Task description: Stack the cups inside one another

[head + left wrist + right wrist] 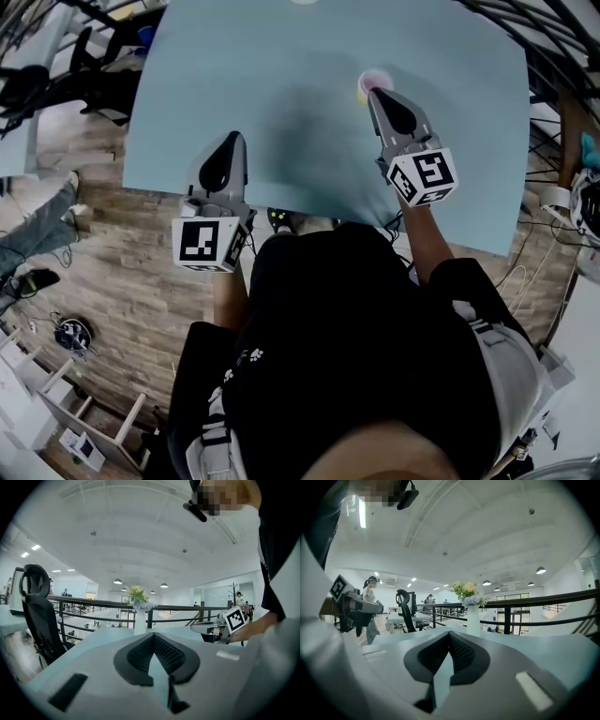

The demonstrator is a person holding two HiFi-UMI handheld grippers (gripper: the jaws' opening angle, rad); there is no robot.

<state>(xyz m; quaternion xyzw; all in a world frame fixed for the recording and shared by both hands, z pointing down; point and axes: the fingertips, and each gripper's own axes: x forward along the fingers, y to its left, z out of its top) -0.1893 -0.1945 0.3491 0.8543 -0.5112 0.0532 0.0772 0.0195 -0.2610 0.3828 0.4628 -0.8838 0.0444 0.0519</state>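
On the light blue table (281, 75), right of the middle, a small stack of cups (366, 81) shows a pink rim and a yellowish side. My right gripper (374, 93) hovers just in front of it, and its tip overlaps the stack's near edge. The jaws are shut with nothing between them, as the right gripper view (450, 633) shows. My left gripper (234, 137) is held over the table's near left part, also shut and empty (153, 634). Neither gripper view shows the cups.
A white vase of flowers (473, 615) stands at the table's far edge, also in the left gripper view (136, 611). Behind it runs a dark railing (534, 603). A black office chair (37, 616) stands left of the table. Cables lie on the floor to the right (553, 187).
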